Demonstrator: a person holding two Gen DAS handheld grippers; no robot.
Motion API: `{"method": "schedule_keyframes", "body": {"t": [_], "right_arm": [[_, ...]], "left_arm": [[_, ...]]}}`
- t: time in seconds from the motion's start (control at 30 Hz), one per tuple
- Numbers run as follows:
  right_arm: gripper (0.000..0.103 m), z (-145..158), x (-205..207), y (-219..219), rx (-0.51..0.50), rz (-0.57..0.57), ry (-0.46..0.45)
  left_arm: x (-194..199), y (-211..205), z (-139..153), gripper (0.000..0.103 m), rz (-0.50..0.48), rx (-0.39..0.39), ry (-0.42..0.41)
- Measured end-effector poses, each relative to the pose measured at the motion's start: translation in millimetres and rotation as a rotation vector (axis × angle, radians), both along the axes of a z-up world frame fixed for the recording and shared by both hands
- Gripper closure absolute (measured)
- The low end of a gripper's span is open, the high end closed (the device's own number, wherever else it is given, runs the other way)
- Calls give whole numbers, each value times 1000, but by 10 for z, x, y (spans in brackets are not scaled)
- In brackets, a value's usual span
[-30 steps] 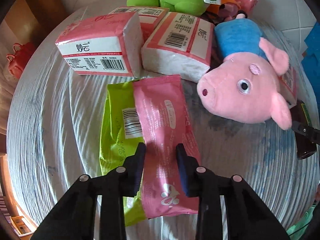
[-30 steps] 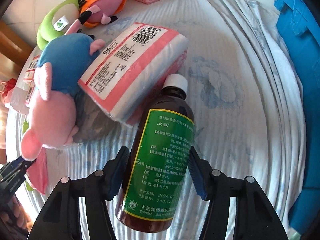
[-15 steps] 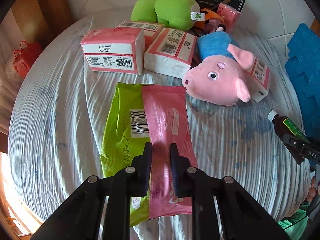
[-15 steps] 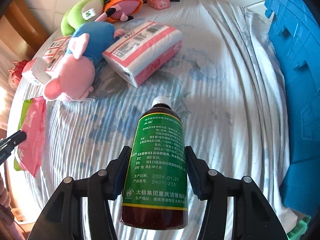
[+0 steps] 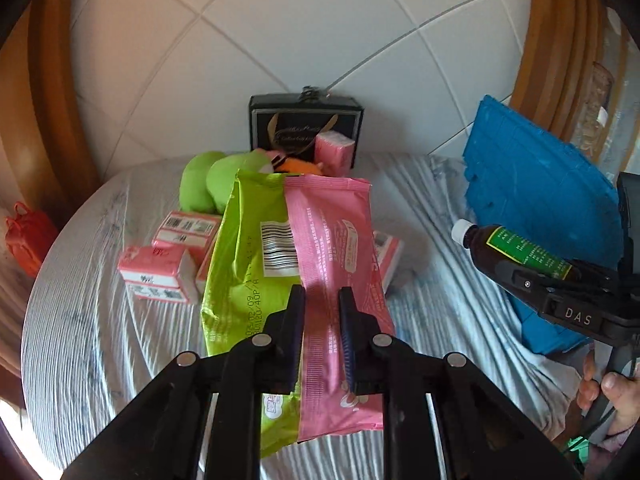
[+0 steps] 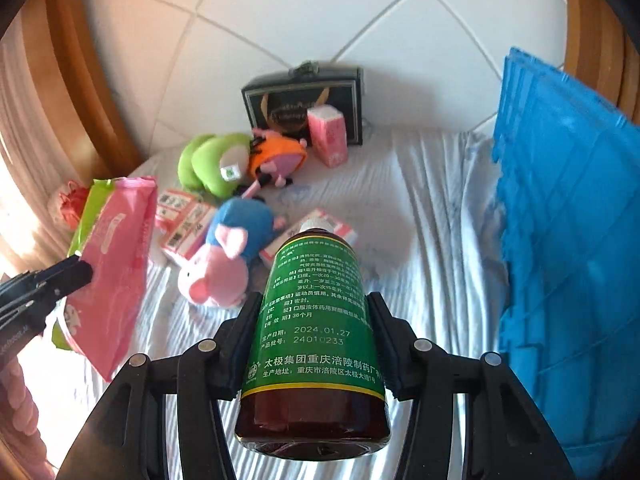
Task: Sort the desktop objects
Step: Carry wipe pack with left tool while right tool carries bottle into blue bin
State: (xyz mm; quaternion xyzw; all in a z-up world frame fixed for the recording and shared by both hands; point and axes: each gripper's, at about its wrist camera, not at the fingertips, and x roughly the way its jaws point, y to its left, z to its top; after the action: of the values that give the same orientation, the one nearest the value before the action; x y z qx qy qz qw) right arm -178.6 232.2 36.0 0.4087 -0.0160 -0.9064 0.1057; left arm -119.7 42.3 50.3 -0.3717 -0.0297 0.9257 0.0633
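Note:
My left gripper [image 5: 321,296] is shut on a pink wipes pack [image 5: 340,232] held up above the cloth-covered table [image 5: 100,320]. A green wipes pack [image 5: 240,248] hangs beside it on the left and is lifted along with it. The right wrist view shows both packs, the pink pack [image 6: 116,256] and the green one, off the table at the left. My right gripper [image 6: 314,300] is shut on a brown medicine bottle [image 6: 316,344] with a green label and a white cap. That bottle [image 5: 516,248] is raised too, cap pointing away from me.
On the table lie a pink pig plush [image 6: 224,268], a green plush [image 6: 212,164], an orange plush [image 6: 280,156] and several pink tissue packs [image 5: 156,272]. A black box [image 6: 304,104] stands at the tiled wall. A blue crate [image 6: 568,216] stands on the right.
Both grippers have risen off the table and tilted up. The left closed on the pink pack and lifted both packs; the right lifted the bottle. The wall now fills the upper views.

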Motion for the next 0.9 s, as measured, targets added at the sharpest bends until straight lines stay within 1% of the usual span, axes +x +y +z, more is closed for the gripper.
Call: {"method": "schedule_keyframes", "body": {"t": [0.13, 0.27, 0.37, 0.47, 0.5, 0.57, 0.67, 0.7, 0.73, 0.8, 0.87, 0.9], "right_arm": [[52, 578, 192, 333, -13, -59, 145], [52, 1077, 424, 809, -3, -140, 274], [52, 1357, 580, 1248, 5, -216, 342], [52, 1553, 696, 1718, 13, -282, 379], [52, 1632, 688, 1869, 28, -303, 382], [52, 1734, 682, 2179, 50, -339, 380], [52, 1866, 564, 2724, 43, -385, 342], [52, 1891, 506, 2897, 43, -400, 328], [52, 1913, 450, 3084, 42, -420, 315], [52, 1897, 353, 3394, 47, -449, 281], [52, 1817, 223, 3654, 53, -476, 230], [52, 1759, 197, 3757, 56, -485, 201]], "left_arm": [[-80, 455, 449, 87, -93, 17, 107], [-180, 972, 858, 87, -169, 23, 203], [-271, 1401, 1106, 87, -227, 46, 237], [-380, 1877, 1339, 87, -298, 73, 251], [-418, 2055, 1407, 87, -321, 75, 253], [-535, 2401, 1516, 87, -367, 93, 231], [-735, 2941, 1644, 87, -436, 112, 190], [-797, 3119, 1671, 91, -454, 109, 186], [-854, 3297, 1690, 93, -466, 98, 182], [-967, 3648, 1720, 93, -500, 77, 154], [-1102, 3987, 1655, 93, -493, 11, 131], [-1165, 4119, 1598, 93, -495, -4, 108]]}}
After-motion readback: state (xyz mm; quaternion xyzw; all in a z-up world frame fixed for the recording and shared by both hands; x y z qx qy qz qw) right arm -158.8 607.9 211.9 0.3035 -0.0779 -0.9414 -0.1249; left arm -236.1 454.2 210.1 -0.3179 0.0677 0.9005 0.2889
